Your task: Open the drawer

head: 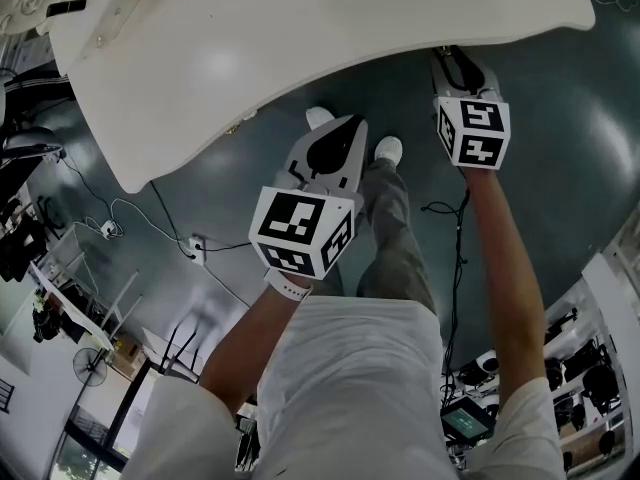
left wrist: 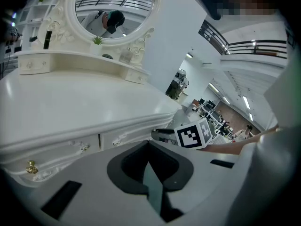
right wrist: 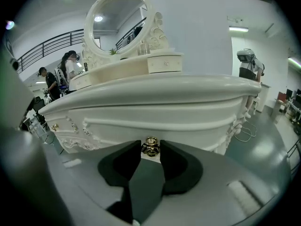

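Two right gripper (right wrist: 150, 149) fingers (right wrist: 173, 163) are clamped on the drawer (right wrist: 188, 128) knob (right wrist: 150, 146) dead ahead; the left gripper (left wrist: 148, 142) is shut, empty.

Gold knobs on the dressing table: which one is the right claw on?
The gold knob between the right claw's pads, which look closed on it. The other knob, far left in the right gripper view, stands free.
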